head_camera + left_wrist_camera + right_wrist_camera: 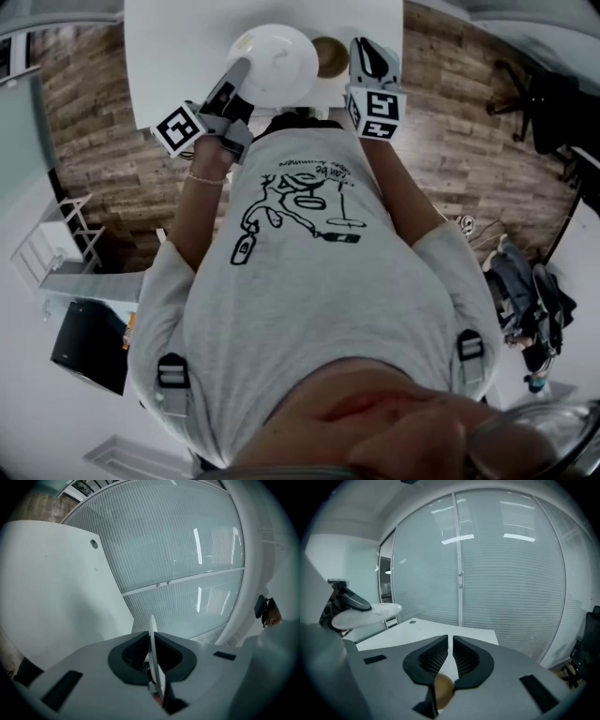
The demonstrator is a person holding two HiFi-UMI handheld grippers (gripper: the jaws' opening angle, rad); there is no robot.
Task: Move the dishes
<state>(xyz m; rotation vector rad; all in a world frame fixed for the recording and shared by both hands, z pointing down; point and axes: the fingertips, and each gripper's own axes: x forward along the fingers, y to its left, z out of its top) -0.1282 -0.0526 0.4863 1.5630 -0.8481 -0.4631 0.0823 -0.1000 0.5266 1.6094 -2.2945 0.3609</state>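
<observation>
Holding dishes above the near edge of the table (169, 66): left gripper (242, 67) clamped the white plate (277, 61), right gripper (362, 45) the brown bowl (330, 58); level carriage seemed advisable.

Probably an office: glass partitions (511, 573), white desk (178, 56).

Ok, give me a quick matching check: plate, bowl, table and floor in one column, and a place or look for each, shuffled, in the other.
Things:
1. plate
2. bowl
3. table
4. floor

Place or look:
A. brown wood planks
B. brown, held in the right gripper
C. white top under the plate
D. white, rim clamped in the left gripper

Pairs: 1-D, 2-B, 3-C, 4-A
</observation>
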